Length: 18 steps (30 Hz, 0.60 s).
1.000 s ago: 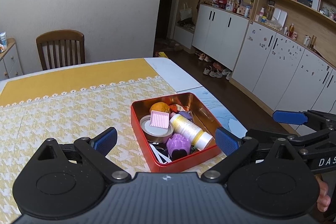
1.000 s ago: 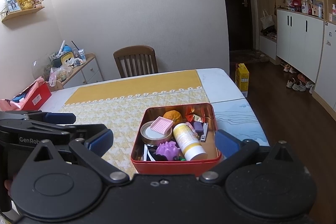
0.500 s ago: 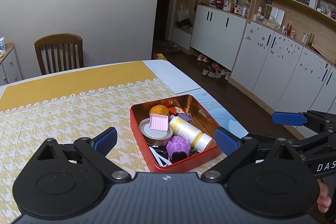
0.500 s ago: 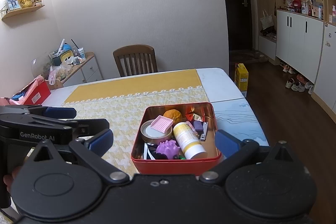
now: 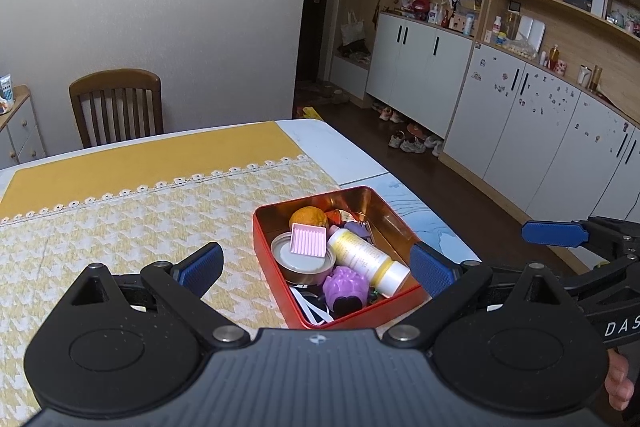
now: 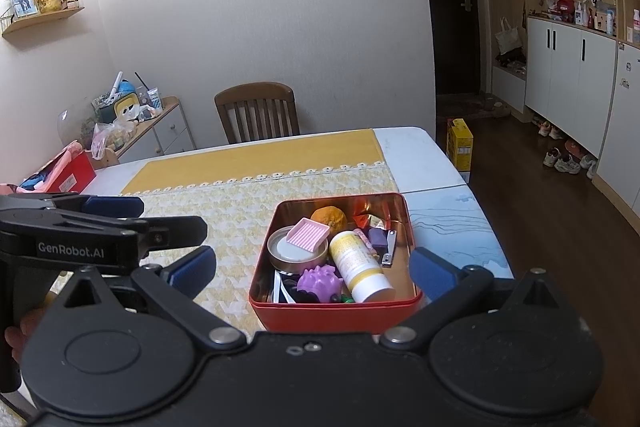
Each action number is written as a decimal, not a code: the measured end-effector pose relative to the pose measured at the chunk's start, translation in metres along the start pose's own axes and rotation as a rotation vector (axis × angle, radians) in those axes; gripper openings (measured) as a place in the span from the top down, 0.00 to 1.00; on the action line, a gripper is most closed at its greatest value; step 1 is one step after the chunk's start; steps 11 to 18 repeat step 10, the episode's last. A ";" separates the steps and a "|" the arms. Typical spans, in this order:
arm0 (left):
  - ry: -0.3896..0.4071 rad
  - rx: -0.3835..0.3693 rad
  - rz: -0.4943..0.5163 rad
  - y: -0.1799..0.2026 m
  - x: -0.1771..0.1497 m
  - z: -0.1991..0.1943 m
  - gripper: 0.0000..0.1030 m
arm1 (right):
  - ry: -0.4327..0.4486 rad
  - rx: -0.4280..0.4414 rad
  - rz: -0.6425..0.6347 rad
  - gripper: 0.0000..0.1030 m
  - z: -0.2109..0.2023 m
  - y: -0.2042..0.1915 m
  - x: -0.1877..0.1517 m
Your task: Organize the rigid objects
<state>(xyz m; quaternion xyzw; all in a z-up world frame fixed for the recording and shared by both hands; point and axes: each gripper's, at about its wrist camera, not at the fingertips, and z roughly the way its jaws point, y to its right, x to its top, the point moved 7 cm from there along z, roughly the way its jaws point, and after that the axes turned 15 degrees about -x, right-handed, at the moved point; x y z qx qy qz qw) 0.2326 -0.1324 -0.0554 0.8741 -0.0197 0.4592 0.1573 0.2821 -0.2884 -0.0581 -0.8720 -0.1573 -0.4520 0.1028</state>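
A red tin box [image 5: 268, 251] [image 6: 336, 315] sits on the table near its right edge. It holds a white and yellow bottle [image 5: 362, 257] [image 6: 358, 265], a pink ridged tray [image 5: 308, 239] [image 6: 307, 234] on a round tin [image 5: 286, 261], an orange [image 5: 308, 217] [image 6: 329, 218], a purple spiky toy [image 5: 346, 285] [image 6: 320, 279], nail clippers [image 6: 389, 247] and small items. My left gripper [image 5: 316, 269] is open and empty, above the box's near edge. My right gripper [image 6: 314, 269] is open and empty, in front of the box.
A yellow houndstooth tablecloth [image 5: 120, 227] covers the table. A wooden chair [image 5: 116, 105] stands at the far side. A red bag [image 6: 66, 171] and a cluttered side cabinet [image 6: 132, 123] are at the left. White cupboards [image 5: 520, 115] and shoes [image 5: 408, 143] line the right wall.
Both grippers have drawn back and up slightly, so the box sits a little lower in each view. Both stay open and empty.
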 end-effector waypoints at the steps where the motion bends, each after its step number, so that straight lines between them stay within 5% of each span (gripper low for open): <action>1: 0.002 0.000 -0.001 0.000 0.000 0.000 0.03 | 0.000 0.000 -0.001 0.00 0.000 0.000 0.000; 18: 0.011 -0.007 0.040 0.002 0.004 0.000 0.03 | 0.000 0.000 0.000 0.00 0.000 0.000 0.001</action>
